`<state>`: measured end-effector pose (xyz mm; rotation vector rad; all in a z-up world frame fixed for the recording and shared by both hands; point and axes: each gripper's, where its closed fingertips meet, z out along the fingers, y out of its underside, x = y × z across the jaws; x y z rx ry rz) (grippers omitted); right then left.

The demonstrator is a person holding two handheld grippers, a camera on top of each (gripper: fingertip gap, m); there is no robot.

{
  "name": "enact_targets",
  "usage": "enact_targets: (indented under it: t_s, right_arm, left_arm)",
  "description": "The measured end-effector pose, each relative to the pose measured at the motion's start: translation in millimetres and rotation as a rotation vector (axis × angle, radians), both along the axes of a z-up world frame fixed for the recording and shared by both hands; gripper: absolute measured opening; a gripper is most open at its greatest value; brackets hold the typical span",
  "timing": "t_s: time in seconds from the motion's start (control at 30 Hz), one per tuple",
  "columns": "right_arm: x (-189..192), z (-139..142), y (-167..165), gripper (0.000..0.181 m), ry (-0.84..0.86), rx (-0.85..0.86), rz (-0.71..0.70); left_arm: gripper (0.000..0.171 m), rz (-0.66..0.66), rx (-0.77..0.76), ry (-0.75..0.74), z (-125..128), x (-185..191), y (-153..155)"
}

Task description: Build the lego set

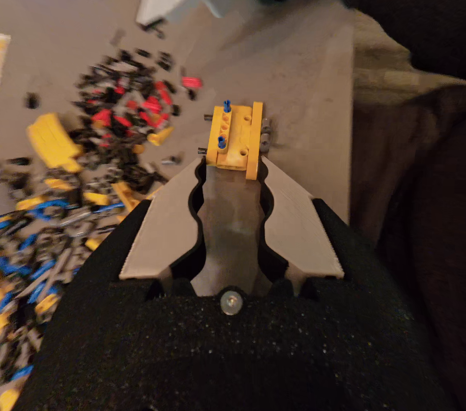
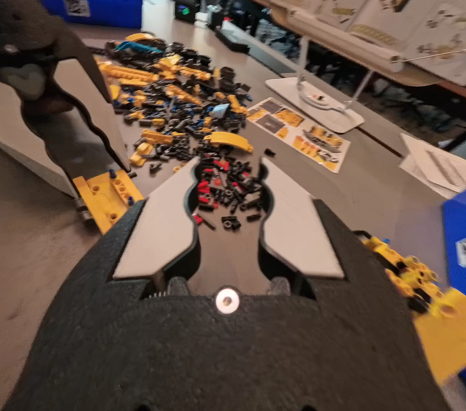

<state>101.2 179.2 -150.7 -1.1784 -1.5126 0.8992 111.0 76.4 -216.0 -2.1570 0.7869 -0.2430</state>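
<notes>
Left wrist view: the left gripper (image 1: 232, 162) fingers clamp a yellow brick assembly (image 1: 234, 137) near the worktop (image 1: 290, 76) edge; the right gripper (image 2: 230, 162) fingers gape wide above loose pieces (image 2: 227, 192).

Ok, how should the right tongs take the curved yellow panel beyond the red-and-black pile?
Likely across its narrow width at mid-arch, from above: the curved yellow panel lies hump-up on loose pieces, with its long axis crosswise to the open right tongs.
</notes>
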Motion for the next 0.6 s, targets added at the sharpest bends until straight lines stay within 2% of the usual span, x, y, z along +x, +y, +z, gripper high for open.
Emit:
enact_targets:
  t_s: [0.07,0.13,0.23,0.33,0.43,0.53,0.6]
  right_arm:
    - [4,12,17,0.07,0.071,0.009,-0.095]
    - [10,26,24,0.071,0.153,0.019,-0.144]
    - [18,51,14,0.07,0.281,0.082,-0.159]
    - [16,66,-22,0.054,0.389,0.135,-0.12]
    - [3,67,-58,0.039,0.461,0.163,-0.104]
    - [-8,62,-72,0.022,0.444,0.241,-0.158]
    - [-10,62,-77,0.014,0.458,0.19,-0.154]
  left_arm:
    - [0.04,0.136,0.162,-0.061,27,-13,21]
    - [0.04,0.274,0.33,-0.159,58,-34,33]
    - [0.04,0.363,0.445,-0.247,80,-54,34]
    - [0.04,0.411,0.49,-0.252,86,-62,35]
    - [0.04,0.422,0.509,-0.205,86,-62,35]
    - [0.04,0.421,0.579,-0.121,91,-60,32]
    - [0.04,0.421,0.631,-0.076,96,-59,30]
